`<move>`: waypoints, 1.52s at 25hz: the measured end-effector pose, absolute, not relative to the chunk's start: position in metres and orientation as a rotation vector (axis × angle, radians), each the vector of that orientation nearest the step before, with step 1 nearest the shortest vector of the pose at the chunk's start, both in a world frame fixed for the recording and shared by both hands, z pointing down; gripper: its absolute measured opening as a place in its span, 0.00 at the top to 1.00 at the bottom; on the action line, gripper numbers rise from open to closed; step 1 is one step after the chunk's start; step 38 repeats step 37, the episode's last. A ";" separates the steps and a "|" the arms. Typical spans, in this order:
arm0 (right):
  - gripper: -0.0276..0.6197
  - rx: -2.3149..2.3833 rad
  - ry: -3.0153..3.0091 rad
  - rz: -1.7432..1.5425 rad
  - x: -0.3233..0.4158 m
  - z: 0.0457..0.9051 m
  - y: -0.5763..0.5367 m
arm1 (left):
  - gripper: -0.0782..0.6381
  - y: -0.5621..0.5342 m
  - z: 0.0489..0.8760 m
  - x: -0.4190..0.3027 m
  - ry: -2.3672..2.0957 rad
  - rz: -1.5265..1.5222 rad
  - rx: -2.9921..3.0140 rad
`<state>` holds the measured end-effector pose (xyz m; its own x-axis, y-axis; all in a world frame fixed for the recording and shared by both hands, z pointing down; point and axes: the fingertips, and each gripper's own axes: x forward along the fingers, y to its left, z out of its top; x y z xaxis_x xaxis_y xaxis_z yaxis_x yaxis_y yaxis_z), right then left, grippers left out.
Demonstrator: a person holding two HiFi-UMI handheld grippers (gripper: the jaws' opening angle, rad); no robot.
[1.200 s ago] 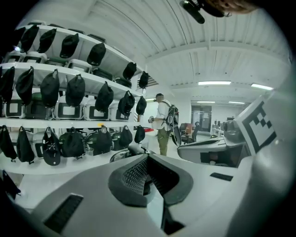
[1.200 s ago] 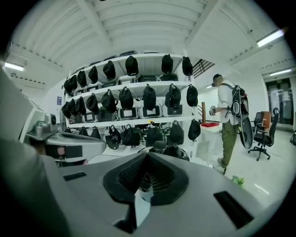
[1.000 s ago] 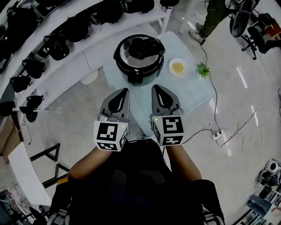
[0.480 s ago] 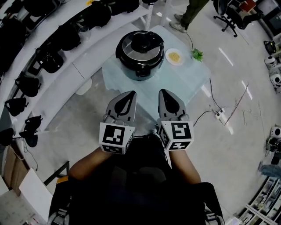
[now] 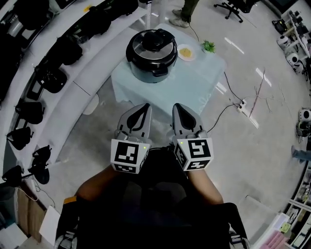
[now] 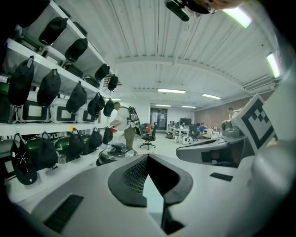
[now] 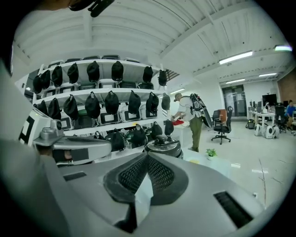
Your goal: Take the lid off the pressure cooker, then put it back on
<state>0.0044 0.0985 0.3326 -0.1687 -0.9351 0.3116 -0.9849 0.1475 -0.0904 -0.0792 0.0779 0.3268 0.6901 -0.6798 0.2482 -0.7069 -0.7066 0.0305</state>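
Note:
The black pressure cooker (image 5: 151, 53) stands on a table with a pale blue cloth (image 5: 194, 82), its lid (image 5: 152, 44) on with the black knob up. Both grippers hang side by side in front of the person's body, short of the table's near edge and apart from the cooker. The left gripper (image 5: 144, 107) has its jaws together with nothing in them. The right gripper (image 5: 178, 106) is likewise shut and empty. The cooker (image 6: 115, 152) shows beyond the left gripper (image 6: 148, 156) in the left gripper view. The right gripper view has the cooker (image 7: 163, 147) just past the right gripper (image 7: 147, 156).
A small plate of yellow food (image 5: 185, 52) and a little green plant (image 5: 208, 46) sit on the table right of the cooker. White shelves with black bags (image 5: 53, 53) curve along the left. A person (image 5: 183, 12) stands beyond the table. A cable and power strip (image 5: 240, 103) lie on the floor at right.
The view has swung round: cooker and table now sit higher and smaller in the head view. Both grippers stayed side by side and shut, now just short of the table's edge.

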 end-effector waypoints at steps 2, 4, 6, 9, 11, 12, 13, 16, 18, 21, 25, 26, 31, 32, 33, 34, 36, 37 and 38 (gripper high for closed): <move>0.93 1.899 -2.219 0.408 0.000 0.334 0.104 | 0.88 0.082 0.329 -0.081 -1.118 0.330 2.780; 0.93 1.903 -2.206 0.411 -0.003 0.335 0.109 | 0.88 0.085 0.331 -0.081 -1.099 0.331 2.787; 0.93 1.916 -2.195 0.407 -0.004 0.335 0.113 | 0.88 0.087 0.331 -0.081 -1.088 0.332 2.798; 0.93 1.927 -2.183 0.400 -0.005 0.336 0.116 | 0.88 0.087 0.334 -0.085 -1.088 0.335 2.799; 0.93 1.918 -2.182 0.388 -0.009 0.337 0.117 | 0.88 0.087 0.336 -0.087 -1.088 0.338 2.797; 0.93 1.913 -2.182 0.384 -0.010 0.338 0.118 | 0.88 0.087 0.337 -0.087 -1.086 0.340 2.798; 0.93 1.908 -2.185 0.387 -0.011 0.339 0.118 | 0.88 0.087 0.337 -0.088 -1.085 0.343 2.800; 0.93 1.900 -2.195 0.399 -0.014 0.340 0.118 | 0.88 0.086 0.336 -0.088 -1.088 0.343 2.805; 0.93 1.903 -2.198 0.391 -0.014 0.339 0.116 | 0.88 0.085 0.335 -0.089 -1.089 0.343 2.808; 0.93 1.905 -2.202 0.379 -0.015 0.336 0.113 | 0.88 0.083 0.334 -0.089 -1.089 0.344 2.813; 0.93 1.905 -2.203 0.371 -0.013 0.335 0.112 | 0.88 0.081 0.330 -0.087 -1.092 0.337 2.823; 0.93 1.904 -2.204 0.369 -0.013 0.334 0.112 | 0.88 0.080 0.329 -0.086 -1.090 0.336 2.827; 0.93 1.904 -2.205 0.359 -0.011 0.330 0.109 | 0.88 0.077 0.327 -0.083 -1.082 0.337 2.835; 0.93 1.903 -2.204 0.360 -0.011 0.330 0.109 | 0.88 0.077 0.326 -0.083 -1.081 0.337 2.836; 0.93 1.902 -2.202 0.361 -0.010 0.331 0.109 | 0.88 0.077 0.326 -0.083 -1.079 0.338 2.836; 0.93 1.901 -2.201 0.362 -0.010 0.331 0.110 | 0.88 0.077 0.326 -0.082 -1.077 0.338 2.837; 0.93 1.900 -2.199 0.365 -0.010 0.332 0.111 | 0.88 0.078 0.326 -0.082 -1.074 0.339 2.838; 0.93 1.900 -2.199 0.367 -0.011 0.333 0.111 | 0.88 0.078 0.327 -0.082 -1.073 0.339 2.839; 0.93 1.900 -2.199 0.367 -0.011 0.333 0.111 | 0.88 0.078 0.327 -0.082 -1.073 0.339 2.839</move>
